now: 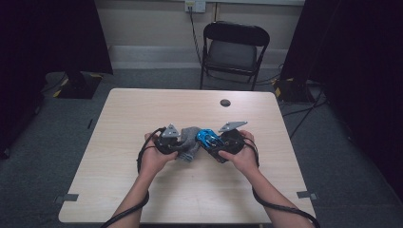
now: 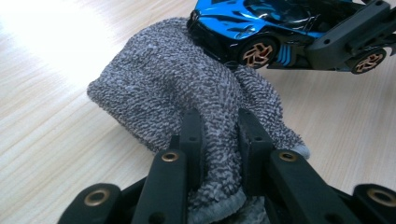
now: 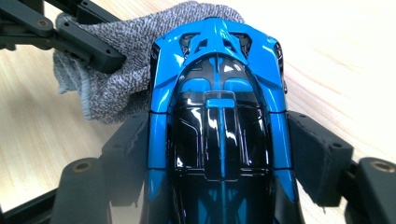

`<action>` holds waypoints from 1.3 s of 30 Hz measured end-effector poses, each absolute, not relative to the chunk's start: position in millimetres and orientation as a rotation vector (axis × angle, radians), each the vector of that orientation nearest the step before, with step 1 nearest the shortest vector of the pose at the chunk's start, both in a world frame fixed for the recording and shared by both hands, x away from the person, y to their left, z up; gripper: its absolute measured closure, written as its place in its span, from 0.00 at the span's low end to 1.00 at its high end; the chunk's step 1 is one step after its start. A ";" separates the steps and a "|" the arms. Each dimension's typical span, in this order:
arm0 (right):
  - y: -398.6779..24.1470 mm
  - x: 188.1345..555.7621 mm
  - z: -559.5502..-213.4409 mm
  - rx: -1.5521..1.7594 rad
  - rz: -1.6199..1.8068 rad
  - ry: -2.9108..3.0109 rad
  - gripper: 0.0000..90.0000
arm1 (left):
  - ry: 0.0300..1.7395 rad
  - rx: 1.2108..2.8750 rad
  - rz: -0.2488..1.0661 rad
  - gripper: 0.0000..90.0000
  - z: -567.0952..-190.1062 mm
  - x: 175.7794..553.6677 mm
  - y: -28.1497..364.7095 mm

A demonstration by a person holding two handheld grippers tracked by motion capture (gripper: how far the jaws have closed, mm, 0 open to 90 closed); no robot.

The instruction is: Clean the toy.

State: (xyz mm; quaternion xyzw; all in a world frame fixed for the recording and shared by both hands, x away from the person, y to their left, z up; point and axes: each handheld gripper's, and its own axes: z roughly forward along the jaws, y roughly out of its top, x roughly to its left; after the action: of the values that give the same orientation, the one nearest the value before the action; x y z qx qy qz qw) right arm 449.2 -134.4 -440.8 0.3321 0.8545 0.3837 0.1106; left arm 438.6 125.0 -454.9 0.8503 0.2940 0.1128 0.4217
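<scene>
A grey knitted cloth (image 1: 189, 140) is bunched at the middle of the wooden table (image 1: 142, 109). My left gripper (image 1: 177, 142) is shut on the grey cloth (image 2: 187, 88), its fingers (image 2: 192, 135) pinching a fold of it. A shiny blue and black toy car (image 1: 207, 138) is held by my right gripper (image 1: 219, 143), whose pads (image 3: 317, 149) press on the flanks of the toy car (image 3: 219, 121). The car's nose touches the cloth (image 3: 116, 74). In the left gripper view the car (image 2: 266, 28) lies against the cloth's far edge.
A small dark round disc (image 1: 225, 102) lies near the table's far edge. Beyond the table stands a black folding chair (image 1: 233, 50). Dark curtains hang at both sides, and cables run over the floor at the right.
</scene>
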 end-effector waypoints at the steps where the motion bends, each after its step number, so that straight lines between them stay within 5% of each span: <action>1: -134.6 449.5 -441.1 0.975 1.131 2.513 0.31 | 0.733 2.131 0.278 0.84 -455.2 438.1 124.1; 39: -114.5 465.6 -432.8 1.057 1.134 2.484 0.31 | 0.531 2.184 0.206 0.84 -459.4 411.3 73.3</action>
State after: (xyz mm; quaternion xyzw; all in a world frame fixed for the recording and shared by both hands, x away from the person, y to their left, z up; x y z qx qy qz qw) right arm 465.6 -114.5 -432.8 0.3588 0.8436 0.3850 0.1067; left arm 411.3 73.3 -459.4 0.8745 0.2128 0.0824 0.4281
